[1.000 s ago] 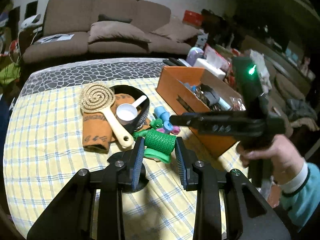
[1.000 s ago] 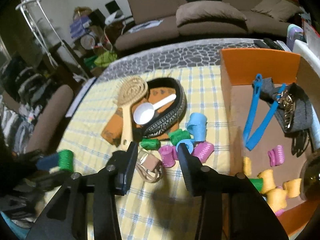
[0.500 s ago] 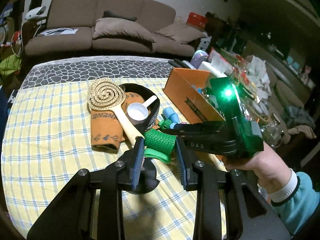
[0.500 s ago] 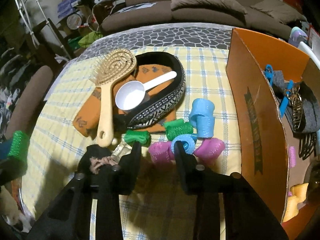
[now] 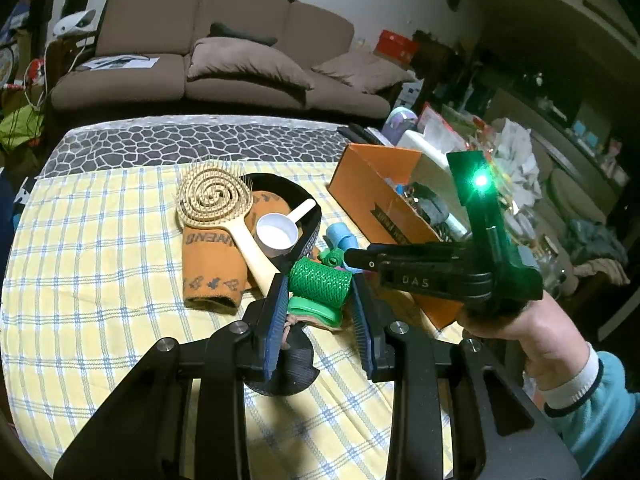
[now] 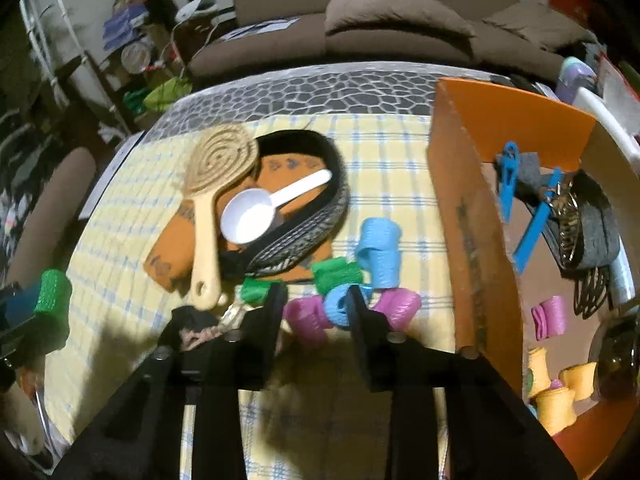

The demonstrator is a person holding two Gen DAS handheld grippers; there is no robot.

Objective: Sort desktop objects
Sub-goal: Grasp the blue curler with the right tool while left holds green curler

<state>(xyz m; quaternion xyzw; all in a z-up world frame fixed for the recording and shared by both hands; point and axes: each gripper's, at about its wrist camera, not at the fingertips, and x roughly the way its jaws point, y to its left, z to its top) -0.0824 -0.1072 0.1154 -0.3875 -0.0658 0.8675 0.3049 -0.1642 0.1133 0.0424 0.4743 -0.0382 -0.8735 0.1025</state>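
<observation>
A green mesh roller (image 5: 321,283) is clamped between the fingers of the left gripper (image 5: 320,300) and held above the checked tabletop (image 5: 100,280), well clear of the orange box (image 6: 460,216) where yellow and pink rollers already lie. The right gripper (image 6: 314,304) is lowered over the loose cluster of rollers beside the box, and its fingers have just been opening; they are parted, with a pink roller (image 6: 306,316) and a blue roller (image 6: 336,306) seen between them, though whether either is pressed cannot be told. Two rollers could be caught at once, or one squeezed out sideways, because the pieces lie touching and are soft and round. The neighbouring green roller (image 6: 336,274) could be knocked along the cloth. The held roller could be crushed or dropped if the left grip is shifted.
</observation>
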